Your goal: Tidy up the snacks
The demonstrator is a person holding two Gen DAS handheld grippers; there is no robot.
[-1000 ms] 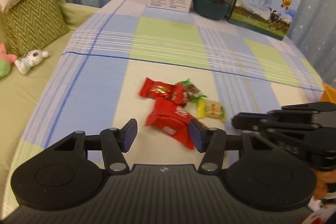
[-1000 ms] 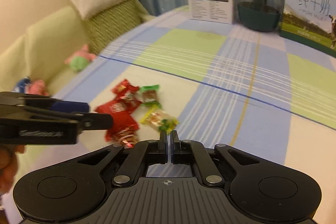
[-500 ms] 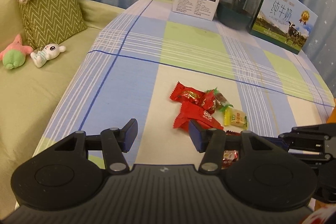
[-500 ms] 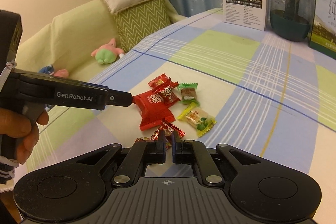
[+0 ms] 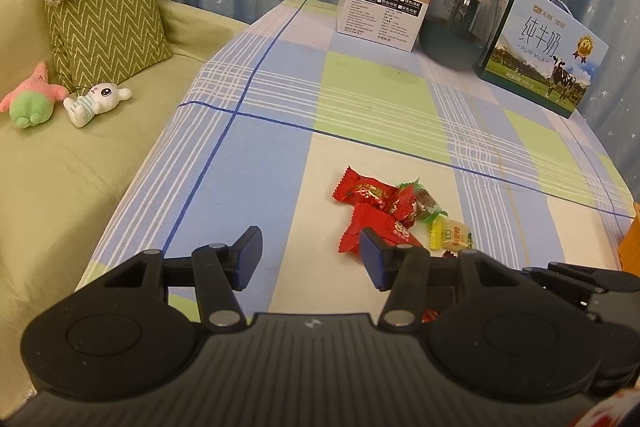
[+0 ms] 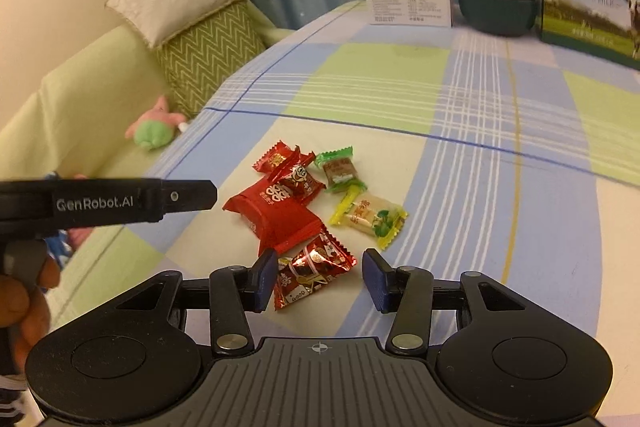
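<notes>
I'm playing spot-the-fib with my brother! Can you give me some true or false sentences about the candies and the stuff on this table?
1. The right gripper has a shiny red candy between its fingers. True; its jaws are opening and do not press on it.
2. The left gripper is squeezing the yellow candy. False: its fingers are apart with nothing between them, and the yellow candy lies off to the side.
3. A milk box with a cow on it stands at the far end of the table. True.
4. The candies are sorted into a bowl. False: they lie loose in a little heap on the tablecloth.
5. A white bunny toy lies on the sofa beside a pink and green plush. True.
</notes>
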